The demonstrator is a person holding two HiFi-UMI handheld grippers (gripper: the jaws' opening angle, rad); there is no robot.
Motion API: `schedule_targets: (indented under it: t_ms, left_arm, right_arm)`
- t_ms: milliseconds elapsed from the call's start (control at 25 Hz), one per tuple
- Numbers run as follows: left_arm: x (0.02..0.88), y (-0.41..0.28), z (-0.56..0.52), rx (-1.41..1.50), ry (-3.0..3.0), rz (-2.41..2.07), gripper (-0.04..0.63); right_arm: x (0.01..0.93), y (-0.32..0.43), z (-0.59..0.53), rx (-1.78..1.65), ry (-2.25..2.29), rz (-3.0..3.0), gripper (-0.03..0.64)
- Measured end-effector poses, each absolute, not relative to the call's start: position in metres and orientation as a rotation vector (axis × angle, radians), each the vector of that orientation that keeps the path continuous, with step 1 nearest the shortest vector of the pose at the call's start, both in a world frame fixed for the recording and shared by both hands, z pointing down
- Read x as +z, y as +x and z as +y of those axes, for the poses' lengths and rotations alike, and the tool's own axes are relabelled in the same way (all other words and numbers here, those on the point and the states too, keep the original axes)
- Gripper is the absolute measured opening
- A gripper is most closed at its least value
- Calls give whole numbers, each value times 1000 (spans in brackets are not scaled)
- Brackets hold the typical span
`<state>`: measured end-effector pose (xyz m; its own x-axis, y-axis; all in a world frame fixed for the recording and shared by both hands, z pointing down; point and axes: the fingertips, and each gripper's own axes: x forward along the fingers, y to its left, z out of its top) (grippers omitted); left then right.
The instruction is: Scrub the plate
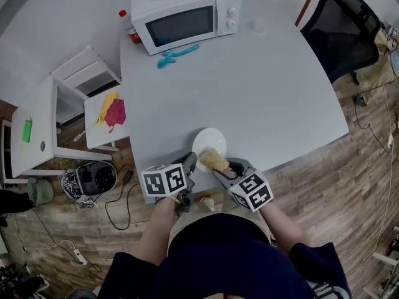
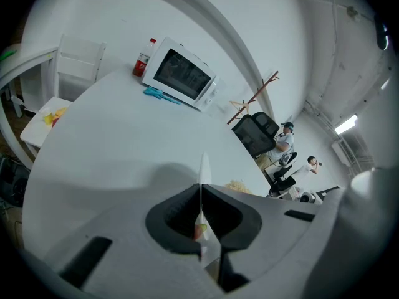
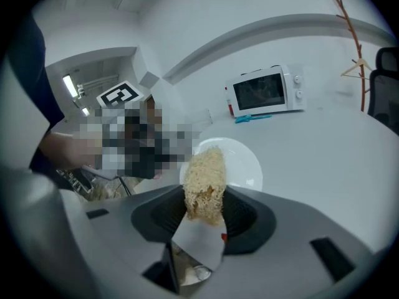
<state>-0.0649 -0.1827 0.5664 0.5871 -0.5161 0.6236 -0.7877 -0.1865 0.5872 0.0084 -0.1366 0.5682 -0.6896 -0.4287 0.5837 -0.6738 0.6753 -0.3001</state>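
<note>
step: scrub just starting, I judge; scrubber (image 1: 214, 159) at plate's (image 1: 209, 143) 6 o'clock rim
my left gripper (image 1: 189, 161): pinched on plate rim, 7 o'clock
my right gripper (image 1: 223, 167): clamped on scrubber
next: press down, rub across; left braces
surface: white table (image 1: 249, 86), plate at 6 o'clock edge
room: microwave (image 1: 186, 14) 11 o'clock, chair (image 1: 346, 30) 2 o'clock

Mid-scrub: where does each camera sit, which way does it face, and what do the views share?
Head view: on the person's head, facing steeply down at the table; both forearms, left gripper and right gripper show.
Left gripper view: on the left gripper, facing along its jaws, shut on the plate rim, toward the microwave.
Right gripper view: on the right gripper, facing along its jaws, shut on the scrubber, over the plate; left gripper's cube shows.
Shared: all three show plate and microwave.
</note>
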Motion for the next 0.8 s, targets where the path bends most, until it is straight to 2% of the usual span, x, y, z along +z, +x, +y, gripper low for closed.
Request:
schedule_targets:
  t_ms: [800]
  left_arm:
    - [562, -60, -183, 389, 1902, -1059, 26]
  right_arm:
    - [598, 63, -184, 687, 1011, -2207, 170]
